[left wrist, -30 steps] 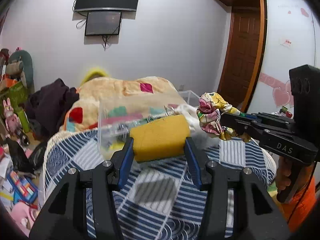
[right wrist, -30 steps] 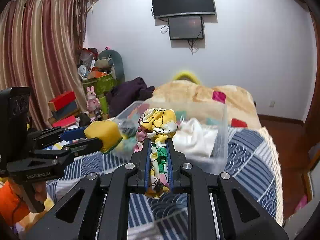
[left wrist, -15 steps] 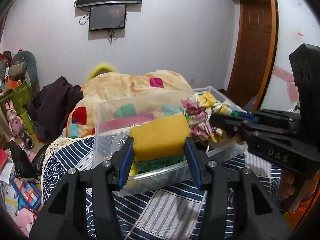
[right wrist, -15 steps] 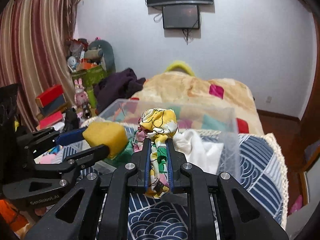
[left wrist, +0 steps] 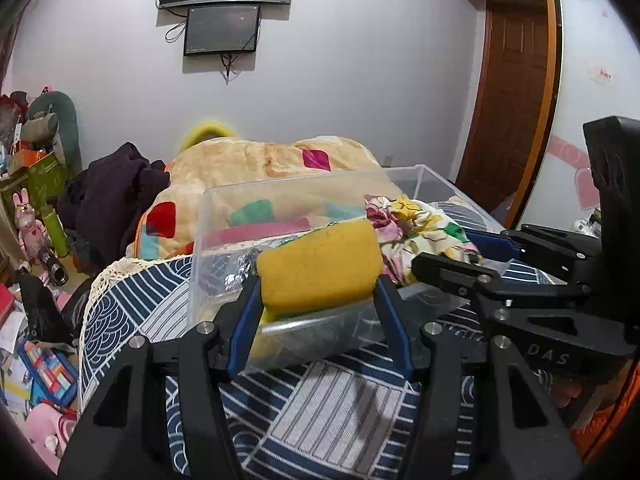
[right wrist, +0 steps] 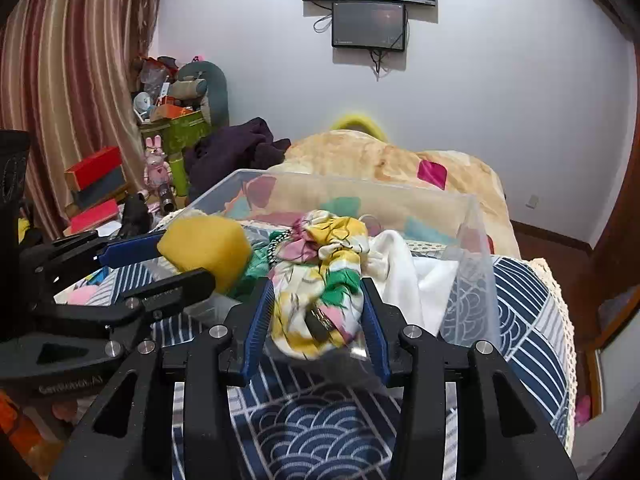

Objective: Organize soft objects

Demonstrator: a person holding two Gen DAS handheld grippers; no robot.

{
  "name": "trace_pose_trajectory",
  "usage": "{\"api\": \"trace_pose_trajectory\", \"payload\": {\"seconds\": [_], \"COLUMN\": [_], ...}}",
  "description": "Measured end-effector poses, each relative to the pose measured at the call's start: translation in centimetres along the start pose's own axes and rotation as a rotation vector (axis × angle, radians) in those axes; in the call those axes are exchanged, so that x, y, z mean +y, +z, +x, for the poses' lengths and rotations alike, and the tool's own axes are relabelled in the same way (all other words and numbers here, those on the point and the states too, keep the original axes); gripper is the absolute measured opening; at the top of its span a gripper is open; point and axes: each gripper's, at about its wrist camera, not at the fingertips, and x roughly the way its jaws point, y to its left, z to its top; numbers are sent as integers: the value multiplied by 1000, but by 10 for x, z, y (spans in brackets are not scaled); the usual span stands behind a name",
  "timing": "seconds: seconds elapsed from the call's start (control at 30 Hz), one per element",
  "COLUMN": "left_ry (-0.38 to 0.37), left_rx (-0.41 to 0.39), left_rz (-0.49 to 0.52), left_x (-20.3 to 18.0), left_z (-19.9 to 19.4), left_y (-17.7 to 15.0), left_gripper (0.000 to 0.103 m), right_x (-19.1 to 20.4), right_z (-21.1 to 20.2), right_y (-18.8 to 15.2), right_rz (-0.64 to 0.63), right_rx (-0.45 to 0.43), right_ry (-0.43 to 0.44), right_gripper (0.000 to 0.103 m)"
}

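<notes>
Left gripper [left wrist: 318, 304]: clenched on a yellow sponge [left wrist: 318, 266], the block pinched between the blue-lined fingers [left wrist: 244, 320] and held over the near rim of a clear plastic bin [left wrist: 224, 200]. Seen from the right wrist, the same gripper [right wrist: 160, 264] enters from the left with the sponge [right wrist: 206, 250] above the bin's left part. Right gripper [right wrist: 316, 322]: jaws spread apart, a floral cloth [right wrist: 320, 280] lying bunched between them inside the bin; whether the pads [right wrist: 256, 328] touch the fabric cannot be told, since the cloth looks blurred at its lower edge. From the left wrist, the right gripper [left wrist: 444, 258] comes in from the right, with the floral cloth [left wrist: 408, 220] piled just beyond its tips in the bin. Bin [right wrist: 360, 188]: transparent, open-topped, resting on a bed cover [right wrist: 520, 300] printed in navy and white wave and stripe patches. Contents visible: a white cloth [right wrist: 404, 268] just right of the floral one, a green fabric [right wrist: 256, 268] beneath the sponge, and something silvery [left wrist: 240, 268] against the left wall. Behind the bin: a cream blanket [left wrist: 260, 156] with coloured patches, heaped at the head of the bed, and a dark purple garment [left wrist: 116, 196] beside it. Wall: two dark screens [left wrist: 222, 34] mounted one above the other. Floor at left: a pink rabbit toy [left wrist: 28, 224] among boxes and clutter.
</notes>
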Motion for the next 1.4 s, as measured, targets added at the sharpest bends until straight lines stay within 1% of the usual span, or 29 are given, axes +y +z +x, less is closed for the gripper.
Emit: {"api": "trace_pose_trajectory", "payload": {"seconds": [0.07, 0.17, 0.23, 0.3, 0.33, 0.4, 0.47, 0.53, 0.6, 0.67, 0.73, 0.83, 0.93, 1.03, 1.1, 1.3, 1.37, 1.4], "left_ry": [1, -12, -13, -4, 8, 39, 34, 24, 11, 10, 37, 83, 126, 147, 146, 204, 230, 216], "left_rx": [-11, -37, -67, -100, -120, -133, -133, -116, -80, -26, 27, 90, 129, 111, 113, 115, 102, 89], "left_rz": [-6, -18, -16, -4, 12, 42, 61, 64, 57, 63, 80, 74, 40, 16, 21, 44, 27, 8], "left_x": [0, -1, -4, -9, -13, -20, -23, -23, -19, -16, -13, -1, 18, 30, 31, 37, 43, 46], "left_z": [-9, -24, -37, -51, -56, -60, -63, -63, -59, -51, -39, -22, -9, -10, -11, -17, -22, -25], "left_y": [-1, 3, 5, 9, 11, 13, 13, 8, -4, -17, -31, -52, -65, -68, -69, -72, -68, -65], "left_gripper": [56, 59, 63, 71, 71, 71, 71, 74, 83, 84, 84, 85, 85, 84, 78, 63, 61, 61], "right_x": [-2, -5, -6, -8, -7, -8, -7, -7, -8, -5, -6, -5, -4, -5, -5, -3, -4, -4], "right_z": [-6, -22, -36, -54, -59, -72, -78, -83, -85, -85, -82, -77, -68, -61, -59, -59, -58, -58], "right_y": [1, 6, 9, 13, 13, 16, 16, 12, 7, 1, -7, -19, -29, -38, -43, -51, -54, -55], "right_rz": [0, 11, 17, 25, 29, 39, 43, 44, 43, 43, 51, 68, 72, 87, 91, 92, 97, 98], "right_rx": [-11, -47, -79, -125, -144, -181, -197, -204, -202, -197, -184, -162, -132, -106, -97, -89, -84, -83], "right_ry": [-3, 7, 6, 5, 5, 4, 15, 27, 28, 27, 35, 39, 29, 38, 43, 58, 65, 68], "right_gripper": [40, 41, 42, 46, 49, 51, 52, 53, 57, 59, 62, 69, 70, 70, 70, 70, 70, 70]}}
